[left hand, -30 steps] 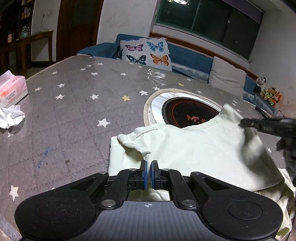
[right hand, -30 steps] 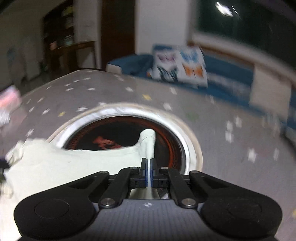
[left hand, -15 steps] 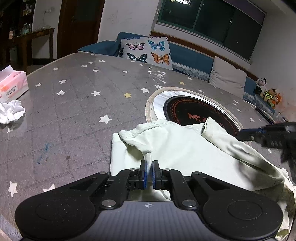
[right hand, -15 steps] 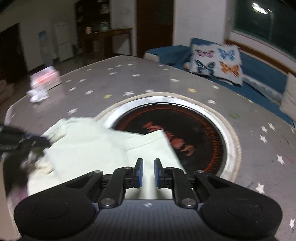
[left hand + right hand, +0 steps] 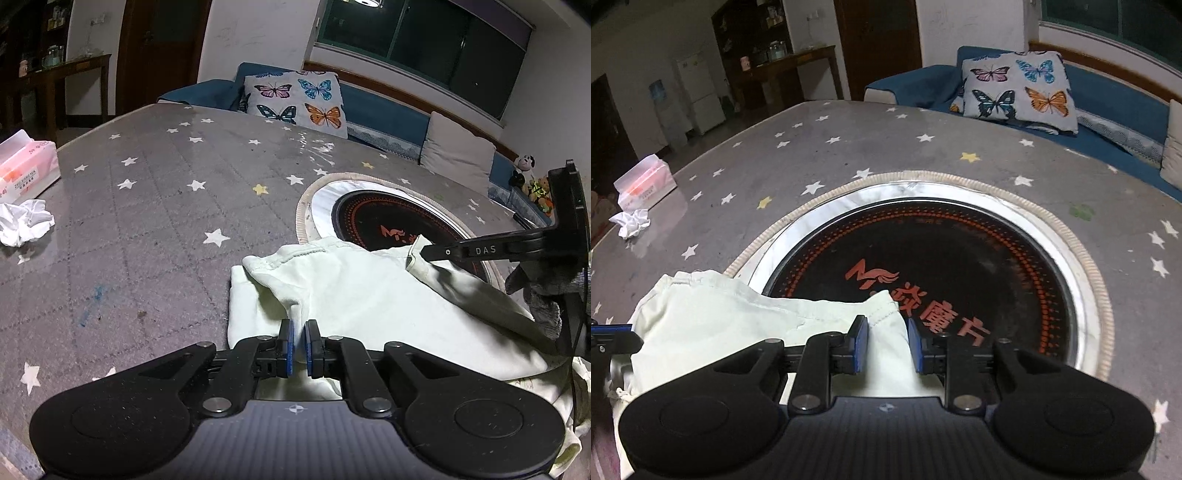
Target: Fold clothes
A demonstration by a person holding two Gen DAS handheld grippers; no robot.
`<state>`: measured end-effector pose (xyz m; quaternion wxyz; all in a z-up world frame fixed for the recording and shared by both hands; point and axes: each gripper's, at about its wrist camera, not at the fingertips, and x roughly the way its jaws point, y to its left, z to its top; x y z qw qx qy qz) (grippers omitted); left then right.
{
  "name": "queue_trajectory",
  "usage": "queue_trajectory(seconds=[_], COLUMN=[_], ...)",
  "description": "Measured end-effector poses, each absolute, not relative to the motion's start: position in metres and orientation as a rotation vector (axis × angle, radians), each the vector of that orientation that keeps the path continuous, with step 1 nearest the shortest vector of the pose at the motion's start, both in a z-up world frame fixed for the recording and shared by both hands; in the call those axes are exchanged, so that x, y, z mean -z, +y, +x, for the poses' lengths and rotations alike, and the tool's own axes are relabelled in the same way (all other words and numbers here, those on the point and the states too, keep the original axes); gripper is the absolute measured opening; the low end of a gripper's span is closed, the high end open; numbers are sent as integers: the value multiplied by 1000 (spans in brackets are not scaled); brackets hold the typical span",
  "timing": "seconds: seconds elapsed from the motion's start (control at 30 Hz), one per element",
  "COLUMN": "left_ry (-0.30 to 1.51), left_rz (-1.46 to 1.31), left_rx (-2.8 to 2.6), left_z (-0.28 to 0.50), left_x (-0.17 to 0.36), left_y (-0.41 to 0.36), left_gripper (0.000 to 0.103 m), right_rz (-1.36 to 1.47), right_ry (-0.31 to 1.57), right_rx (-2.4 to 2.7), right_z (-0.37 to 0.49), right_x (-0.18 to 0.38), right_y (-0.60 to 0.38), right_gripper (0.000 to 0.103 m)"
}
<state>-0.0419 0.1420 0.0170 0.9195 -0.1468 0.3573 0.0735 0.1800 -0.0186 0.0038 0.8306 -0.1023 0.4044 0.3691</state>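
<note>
Left gripper [image 5: 299, 341] fingers nearly closed, pinching garment [image 5: 369, 295] fold; right gripper [image 5: 886, 341] fingers parted, straddling cloth corner.

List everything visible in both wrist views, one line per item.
garment: one, pale green, on the near table, one corner over the hotplate
table: one, grey with stars
hotplate: one, black with red lettering, sunk in the table
tissue pack: one, pink, far left edge
crumpled tissue: one, white, beside the pack
butterfly cushion: one, on the blue sofa
plain cushion: one, pale
soft toys: several, far right
left gripper: jaws nearly closed, garment fold between
right gripper: jaws apart, garment corner between
</note>
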Motion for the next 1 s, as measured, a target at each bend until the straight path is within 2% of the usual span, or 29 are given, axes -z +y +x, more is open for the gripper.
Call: queue_trajectory(seconds=[0.1, 0.2, 0.4, 0.77, 1.0], left_ry=[733, 722, 649, 431, 442], left_rz=[-295, -276, -189, 45, 135], left_rx=[-148, -139, -99, -56, -59], left_z=[-40, -36, -11, 94, 176], left_x=[-17, -21, -41, -86, -72], left_y=[142, 141, 136, 119, 115], left_gripper=[9, 6, 5, 5, 5], right_rz=[-216, -215, -194, -106, -53], right_ry=[843, 808, 700, 619, 608], right_rx=[-777, -746, -595, -290, -169], right_z=[178, 176, 192, 247, 286], right_x=[-7, -17, -53, -82, -71], right_y=[-22, -31, -72, -162, -195], right_gripper=[8, 5, 5, 4, 4])
